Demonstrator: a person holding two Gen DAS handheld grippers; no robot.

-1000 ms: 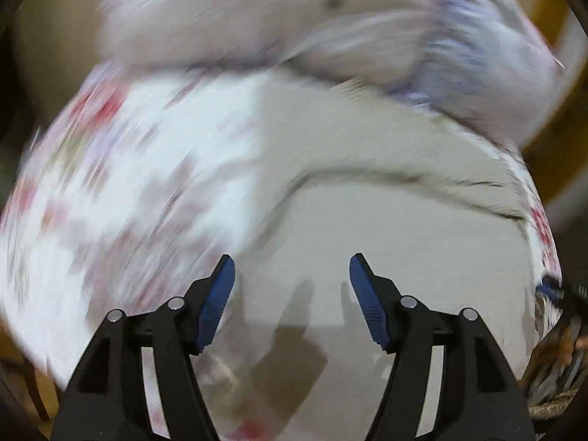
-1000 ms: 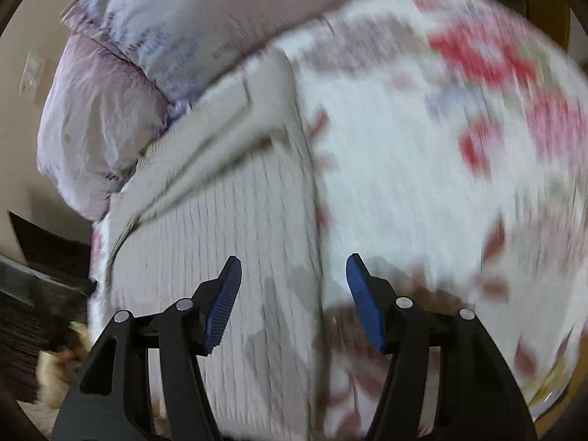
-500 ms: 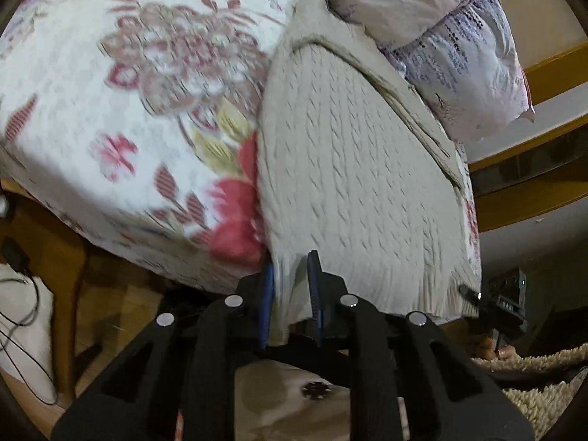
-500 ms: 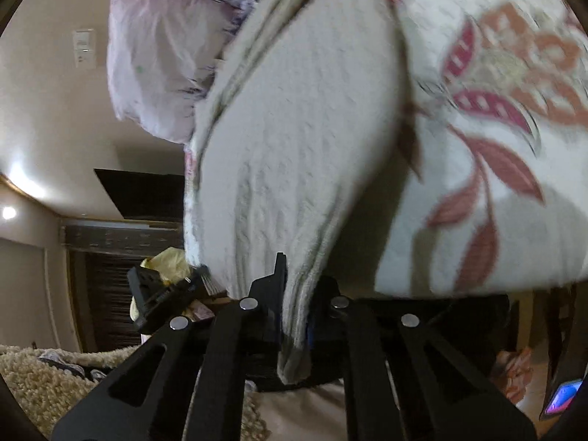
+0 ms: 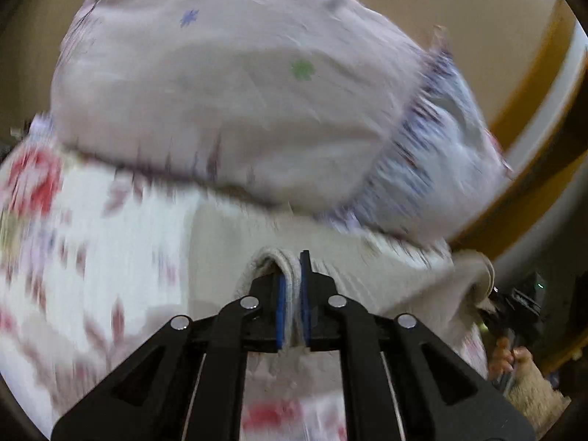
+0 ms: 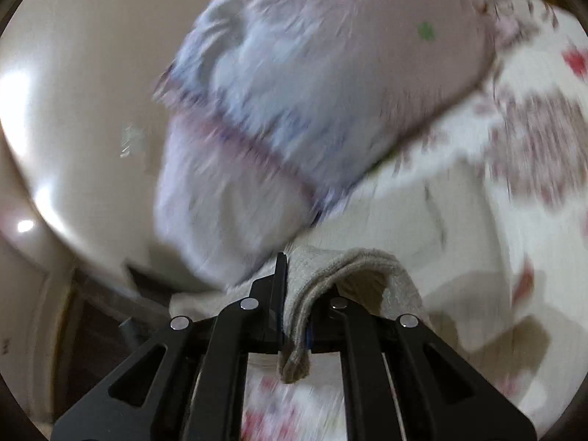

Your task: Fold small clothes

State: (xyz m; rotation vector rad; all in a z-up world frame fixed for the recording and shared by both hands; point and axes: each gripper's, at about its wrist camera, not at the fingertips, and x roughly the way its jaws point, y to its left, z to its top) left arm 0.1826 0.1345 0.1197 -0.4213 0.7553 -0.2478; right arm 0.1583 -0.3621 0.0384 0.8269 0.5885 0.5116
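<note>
A cream knitted sweater [image 5: 386, 268] lies on a bed with a floral cover [image 5: 92, 242]. My left gripper [image 5: 292, 294] is shut on one edge of the sweater, with the fabric bunched between its blue pads. My right gripper [image 6: 294, 308] is shut on another edge of the sweater [image 6: 330, 275], which folds over the right finger and hangs down between the jaws. Both held edges are lifted above the bed, close to the pillows. Both views are blurred by motion.
Two lilac pillows [image 5: 220, 92] lie at the head of the bed, also in the right wrist view [image 6: 294, 110]. A wooden headboard [image 5: 544, 84] runs behind them. A beige wall [image 6: 92, 73] is at the left. The other gripper and hand [image 5: 514, 316] show at the right.
Both grippers shut on the sweater's bottom hem at the bed's edge, then carried it up over the bed toward the pillows.
</note>
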